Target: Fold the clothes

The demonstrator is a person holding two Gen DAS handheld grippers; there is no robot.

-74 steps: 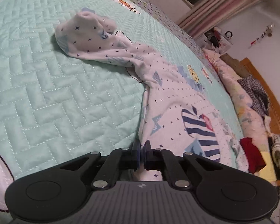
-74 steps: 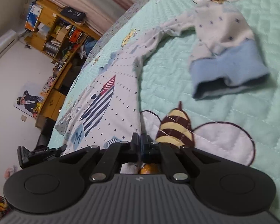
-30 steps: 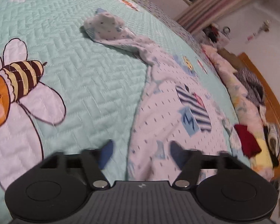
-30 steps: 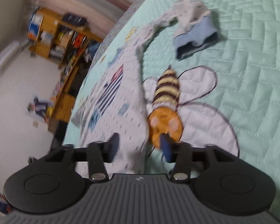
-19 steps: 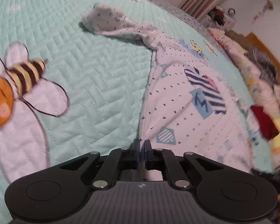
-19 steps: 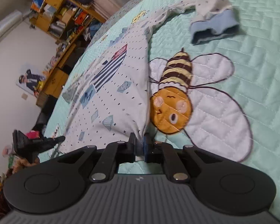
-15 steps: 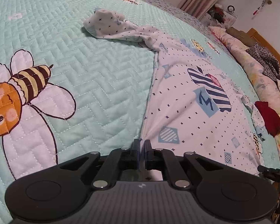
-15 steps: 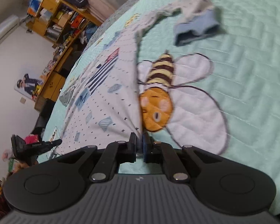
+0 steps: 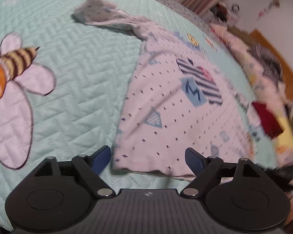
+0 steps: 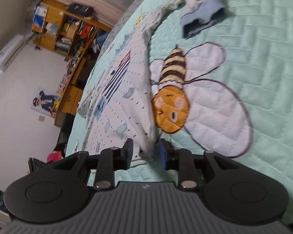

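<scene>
A white shirt with small dark diamonds and a striped patch lies spread on the mint quilted bedspread. Its far sleeve is bunched up. My left gripper hovers at the near hem, its jaws opening wide. The hem lies between the jaws, and the pads are off the cloth. In the right wrist view the shirt runs along the left, and its blue-cuffed sleeve lies farther off. My right gripper is opening over the hem's corner, with cloth between the pads but not pinched.
An embroidered bee decorates the bedspread beside the shirt, also visible as the bee in the left wrist view. A pile of clothes lies against a wooden headboard. Beyond the bed stand wooden shelves.
Half a second ago both grippers were shut on the shirt's hem. Both have now opened and let it go, and the hem rests on the bedspread.
</scene>
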